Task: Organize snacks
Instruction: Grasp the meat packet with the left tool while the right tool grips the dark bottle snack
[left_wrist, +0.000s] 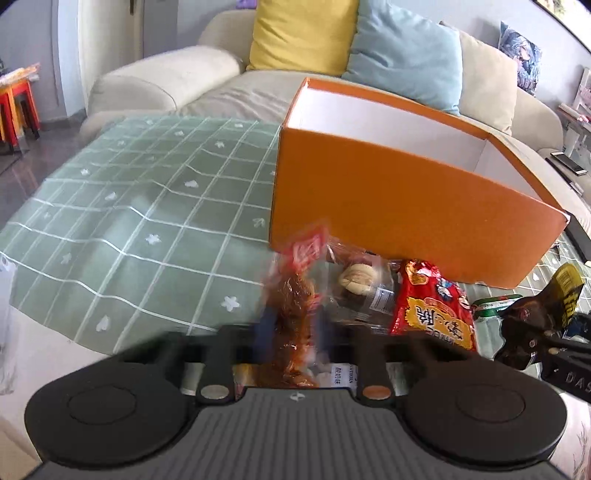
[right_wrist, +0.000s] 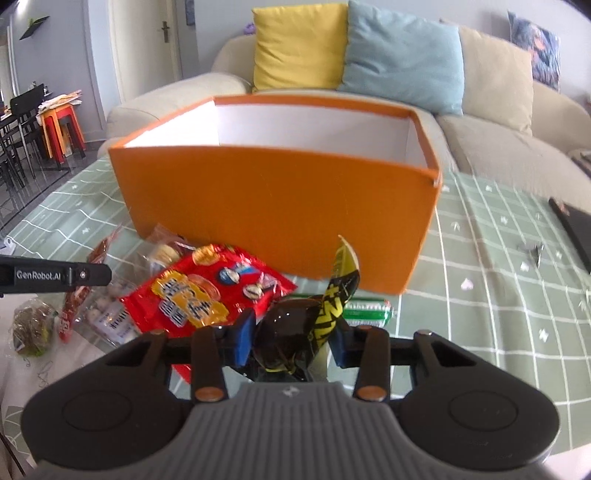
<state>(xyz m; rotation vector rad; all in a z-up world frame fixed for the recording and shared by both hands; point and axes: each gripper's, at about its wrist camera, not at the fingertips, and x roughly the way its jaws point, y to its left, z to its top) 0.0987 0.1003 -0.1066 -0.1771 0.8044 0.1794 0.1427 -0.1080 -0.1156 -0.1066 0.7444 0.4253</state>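
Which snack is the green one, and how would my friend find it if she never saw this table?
Start at the big orange box on the green checked tablecloth. Look just in front of its near right corner: the green roll lies flat there. It is the only green, tube-shaped snack, beside the dark packet with yellow print and right of the flat red bag.

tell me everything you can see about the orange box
The orange box is a rectangular open-topped container that looks like cardboard, orange outside and plain white inside. It stands upright on the green checked tablecloth, in front of the sofa. No contents show from here. Snack packets lie against its near wall; neither gripper touches it.
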